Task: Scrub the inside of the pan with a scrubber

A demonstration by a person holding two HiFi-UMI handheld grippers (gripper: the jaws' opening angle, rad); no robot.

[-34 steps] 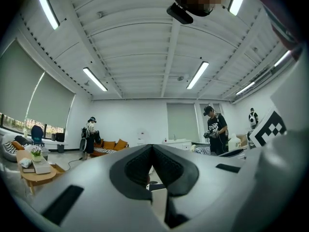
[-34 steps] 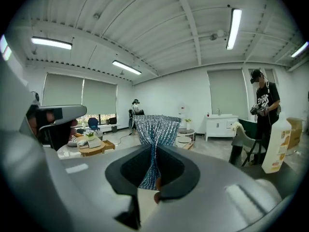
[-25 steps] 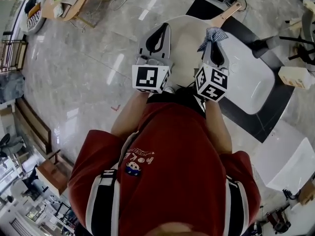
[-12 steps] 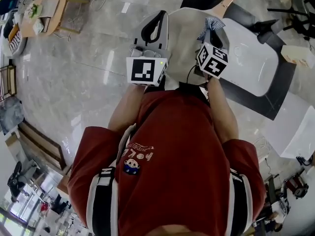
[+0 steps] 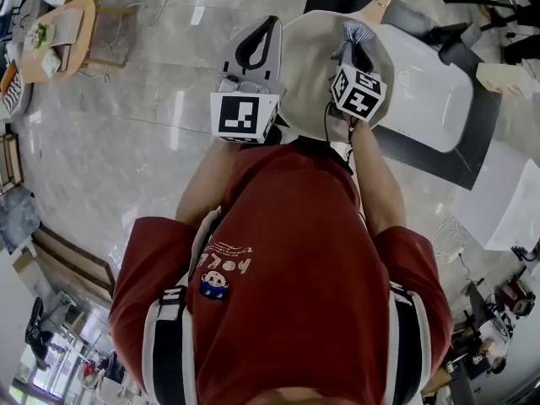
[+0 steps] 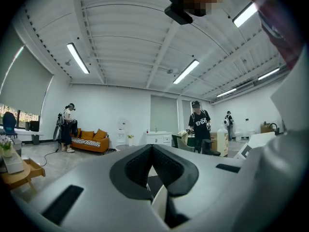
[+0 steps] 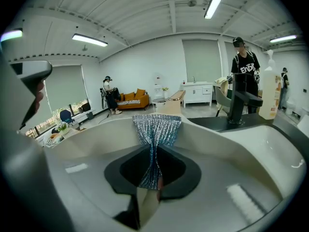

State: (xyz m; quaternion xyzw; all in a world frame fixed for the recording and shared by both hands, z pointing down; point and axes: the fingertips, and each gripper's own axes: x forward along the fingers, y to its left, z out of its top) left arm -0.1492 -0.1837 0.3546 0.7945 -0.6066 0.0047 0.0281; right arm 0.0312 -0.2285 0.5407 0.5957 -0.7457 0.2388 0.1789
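Upward in the head view is where the pan and both grippers have drifted over the last second, each gripper keeping its place over the pan. The right gripper has its jaws clamped on the scrubber, whose glittery fan spreads just past the tips. Directly beyond that fan lies the pale inside of the pan, and further ahead on much the same line is its wooden handle (so the pan's long axis runs nearly with the jaws). Whether the fan touches the wall I cannot tell. The left gripper, jaws pressed together on nothing, has the pan to the right of its tips. The scrubbing stroke likely falls to the right gripper, forward and down.
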